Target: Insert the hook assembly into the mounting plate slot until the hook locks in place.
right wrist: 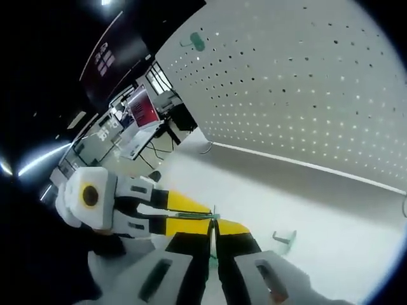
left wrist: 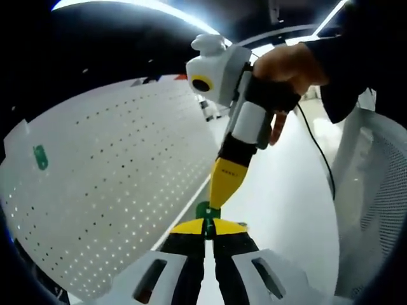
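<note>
Left gripper (left wrist: 210, 230): we see yellow-tipped black jaws clamped on a small green hook piece (left wrist: 207, 210).
Right gripper (right wrist: 213, 230): its jaws meet the left gripper's at the same thin green piece (right wrist: 212, 244); whether they are gripping it, we cannot tell.
Spare hook (right wrist: 285, 240): a green, angular part lies on the smooth white tabletop (right wrist: 331, 216), near the jaws.
Pegboard (left wrist: 114, 171): white perforated mounting plate, upright behind; one green hook (left wrist: 41, 157) sits near its far edge.
</note>
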Demonstrator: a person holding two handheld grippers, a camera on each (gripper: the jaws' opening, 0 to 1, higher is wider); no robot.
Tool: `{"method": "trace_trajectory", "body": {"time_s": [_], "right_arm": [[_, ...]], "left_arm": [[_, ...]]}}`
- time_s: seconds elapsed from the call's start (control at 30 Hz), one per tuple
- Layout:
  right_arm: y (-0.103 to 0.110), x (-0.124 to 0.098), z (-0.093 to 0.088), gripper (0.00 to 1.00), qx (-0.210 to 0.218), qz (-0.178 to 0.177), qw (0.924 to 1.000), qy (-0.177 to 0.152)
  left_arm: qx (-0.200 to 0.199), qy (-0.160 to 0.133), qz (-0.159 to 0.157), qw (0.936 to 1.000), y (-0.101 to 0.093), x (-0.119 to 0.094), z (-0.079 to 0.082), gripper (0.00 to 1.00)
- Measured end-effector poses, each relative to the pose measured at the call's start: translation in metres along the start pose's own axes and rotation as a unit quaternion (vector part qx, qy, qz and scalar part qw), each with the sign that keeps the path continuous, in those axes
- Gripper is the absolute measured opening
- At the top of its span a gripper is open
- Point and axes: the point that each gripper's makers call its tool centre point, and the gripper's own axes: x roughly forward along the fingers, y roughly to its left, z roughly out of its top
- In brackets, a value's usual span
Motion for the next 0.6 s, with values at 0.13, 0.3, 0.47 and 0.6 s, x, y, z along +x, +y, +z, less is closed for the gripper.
{"method": "trace_trajectory", "body": {"time_s": [0.13,0.3,0.47,0.6], "right_arm": [[0.003,0.000,0.001,0.00,-0.006,0.001,1.0000,-0.001],[0.005,0.000,0.004,0.00,-0.015,-0.003,0.9999,-0.007],[0.008,-0.001,0.006,0.00,-0.024,-0.005,0.9996,-0.014],[0.007,-0.001,0.008,0.02,-0.033,-0.013,0.9991,-0.024]], "left_arm": [[-0.023,-0.002,0.003,0.9997,0.002,0.000,0.000,0.03],[-0.050,-0.003,0.009,0.9987,0.007,-0.002,0.000,0.03],[-0.082,-0.007,0.016,0.9965,0.012,-0.004,0.000,0.03],[-0.120,-0.012,0.020,0.9925,0.017,-0.006,-0.002,0.03]]}}
